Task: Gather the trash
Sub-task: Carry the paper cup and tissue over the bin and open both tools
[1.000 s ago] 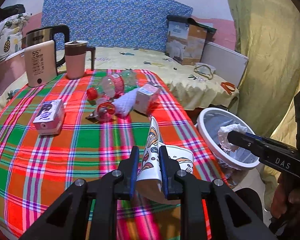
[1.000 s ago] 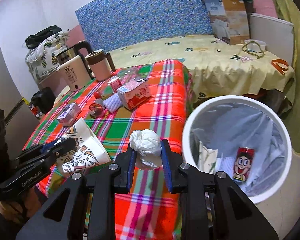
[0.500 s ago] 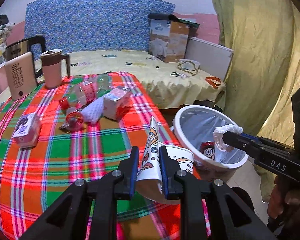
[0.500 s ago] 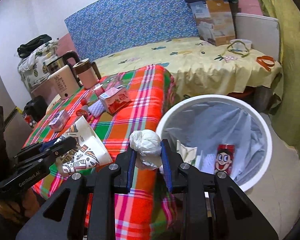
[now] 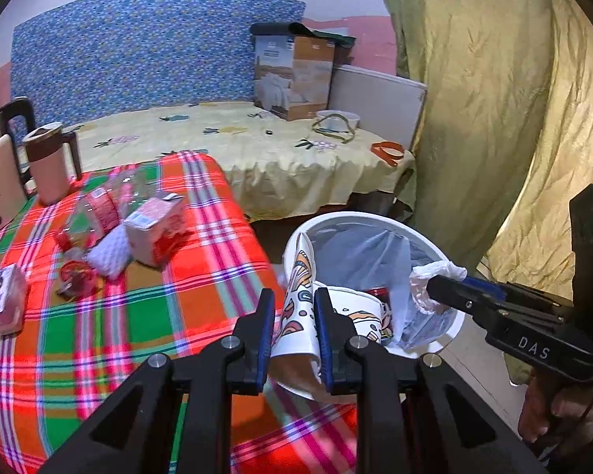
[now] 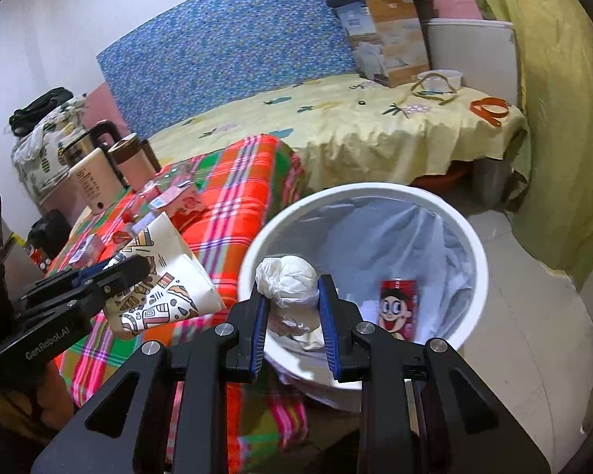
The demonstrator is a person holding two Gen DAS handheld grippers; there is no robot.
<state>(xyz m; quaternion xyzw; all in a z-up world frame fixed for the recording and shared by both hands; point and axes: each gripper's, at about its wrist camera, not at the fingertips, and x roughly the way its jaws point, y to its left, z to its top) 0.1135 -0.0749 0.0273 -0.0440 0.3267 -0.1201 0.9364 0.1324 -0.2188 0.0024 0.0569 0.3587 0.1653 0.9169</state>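
1. Two grippers each carry trash — a plaid-covered table [image 5: 99, 316] fills the left of both views.
2. White lined trash bin [image 6: 470, 245], centre-right of the right view, has a red can [image 6: 395, 308] inside.
3. Left gripper [image 5: 294, 328] pinches a crushed patterned paper cup [image 5: 296, 316] at the bin's near rim.
4. Right gripper [image 6: 290, 312] clamps a crumpled white wad [image 6: 288, 276] above the bin's opening.

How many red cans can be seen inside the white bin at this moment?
1. A red can with a cartoon face stands inside the white bin, against the liner. Others may lie hidden under the bag.
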